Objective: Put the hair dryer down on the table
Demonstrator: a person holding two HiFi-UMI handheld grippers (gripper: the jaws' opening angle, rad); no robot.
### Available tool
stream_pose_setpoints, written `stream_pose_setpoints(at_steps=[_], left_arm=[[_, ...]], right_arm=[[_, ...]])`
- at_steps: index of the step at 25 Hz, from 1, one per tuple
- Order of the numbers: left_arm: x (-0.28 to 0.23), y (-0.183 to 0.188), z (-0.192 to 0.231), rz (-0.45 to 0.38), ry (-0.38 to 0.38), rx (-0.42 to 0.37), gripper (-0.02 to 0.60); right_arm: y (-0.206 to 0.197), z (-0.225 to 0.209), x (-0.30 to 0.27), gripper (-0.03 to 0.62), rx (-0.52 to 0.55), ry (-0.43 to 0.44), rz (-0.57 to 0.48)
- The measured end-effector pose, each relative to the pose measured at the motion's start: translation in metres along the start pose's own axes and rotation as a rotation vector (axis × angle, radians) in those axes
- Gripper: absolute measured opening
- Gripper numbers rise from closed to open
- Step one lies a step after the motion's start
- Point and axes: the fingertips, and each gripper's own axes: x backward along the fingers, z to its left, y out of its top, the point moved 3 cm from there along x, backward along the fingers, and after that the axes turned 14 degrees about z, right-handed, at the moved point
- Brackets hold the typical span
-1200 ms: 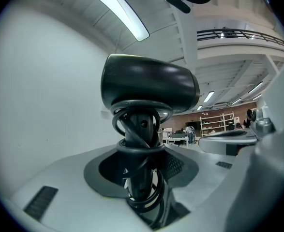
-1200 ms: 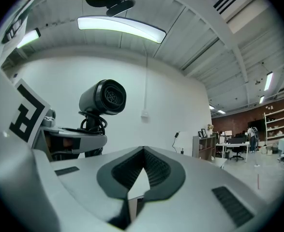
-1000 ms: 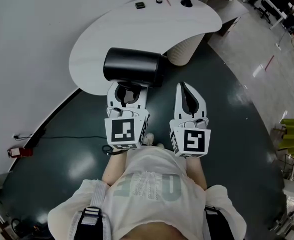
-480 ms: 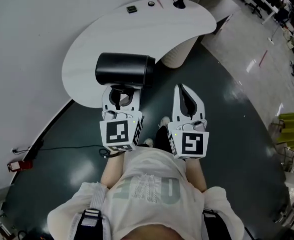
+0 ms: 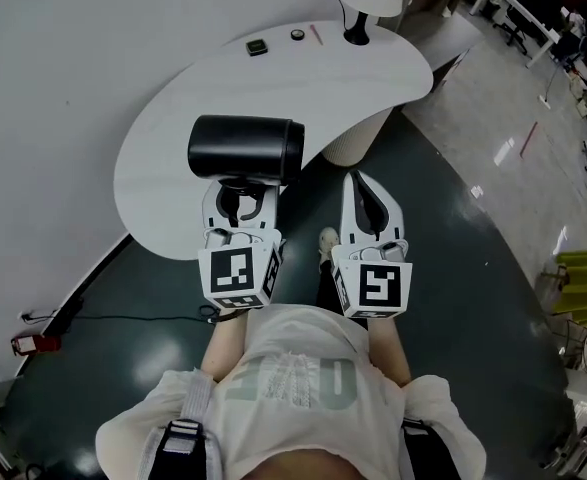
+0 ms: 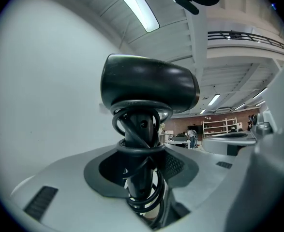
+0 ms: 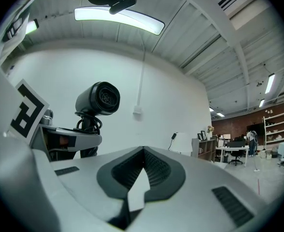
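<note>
The left gripper has its jaws clamped on the handle of the black hair dryer, which sits just left of the middle of the head view. Its barrel lies crosswise over the near edge of the white counter. Whether the dryer touches the counter cannot be told. In the left gripper view the hair dryer stands upright in the centre of the frame, barrel on top. A black cord is looped several times round the handle where it passes down between the jaws of the left gripper. The right gripper hangs just beside the left one, right of centre in the head view, over the dark floor. Its jaws are pressed together to a point with nothing between them. The right gripper view shows those jaws of the right gripper meeting at the bottom of the frame. In that view the hair dryer is at the left, its round back end turned toward the camera. At the far end of the counter, in the upper middle of the head view, lie a small dark square thing, a small round thing and a black base.
</note>
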Motion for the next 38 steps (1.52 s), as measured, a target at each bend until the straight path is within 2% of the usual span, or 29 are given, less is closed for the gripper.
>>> stream_pose_setpoints(at_steps=[12, 17, 22, 26, 29, 38], left_arm=[[-0.154, 0.065, -0.022, -0.029, 0.112, 0.013, 0.186], [-0.204, 0.083, -0.024, -0.042, 0.17, 0.033, 0.186], [-0.231, 0.084, -0.026, -0.02, 0.187, 0.061, 0.186], [-0.242, 0.082, -0.023, 0.006, 0.198, 0.042, 0.186], [-0.25, 0.085, -0.023, -0.002, 0.194, 0.039, 0.186], [-0.265, 0.102, -0.007, -0.024, 0.178, 0.012, 0.186]], right_arm=[[0.046, -0.12, -0.141, 0.003, 0.046, 0.114, -0.03], [0.063, -0.151, -0.191, 0.003, 0.088, 0.181, -0.029], [0.073, -0.169, -0.214, 0.003, 0.104, 0.19, -0.052], [0.069, -0.172, -0.227, 0.003, 0.099, 0.208, -0.034], [0.067, -0.173, -0.237, 0.003, 0.103, 0.207, -0.014], [0.08, -0.166, -0.253, 0.003, 0.094, 0.182, -0.038]])
